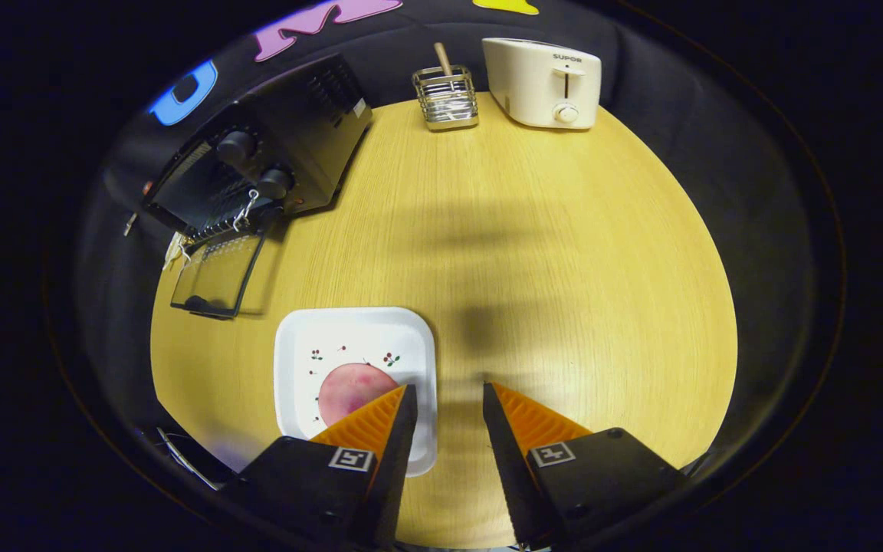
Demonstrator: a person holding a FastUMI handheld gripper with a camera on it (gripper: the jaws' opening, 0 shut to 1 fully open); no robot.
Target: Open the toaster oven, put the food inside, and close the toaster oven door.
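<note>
While claw [449, 395] gapes, round pinkish food [349, 391], perhaps meat

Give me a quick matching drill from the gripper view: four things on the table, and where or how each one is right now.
Things:
1. toaster oven door
2. food
3. cream toaster
4. gripper

States or places:
A. beside the wire basket, at the table's far edge
B. open, with nothing between its fingers
C. folded down onto the table
D. on the white plate, partly behind one finger

Pairs: 1-C, 2-D, 3-A, 4-B
</note>
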